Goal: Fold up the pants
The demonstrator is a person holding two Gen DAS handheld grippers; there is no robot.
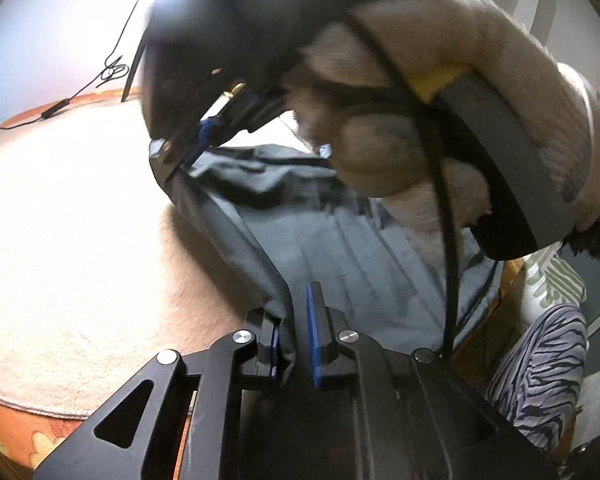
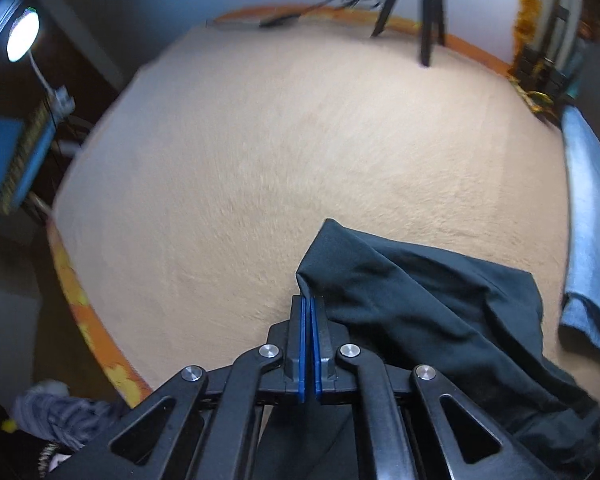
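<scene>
Matte black linkage arms are forming both tools, each arm cut with a triangular slot and pinned by round silver screws. The left tongs (image 1: 296, 340) and the right tongs (image 2: 310, 344) are carrying blue pads on black fingers. A fuzzy cream glove (image 1: 440, 120) is covering the hand (image 1: 420, 128) on the far tool, a black strap and thin black cable crossing it, yellow padding showing beneath. Zebra-striped trousers (image 1: 540, 372) are showing at right.
</scene>
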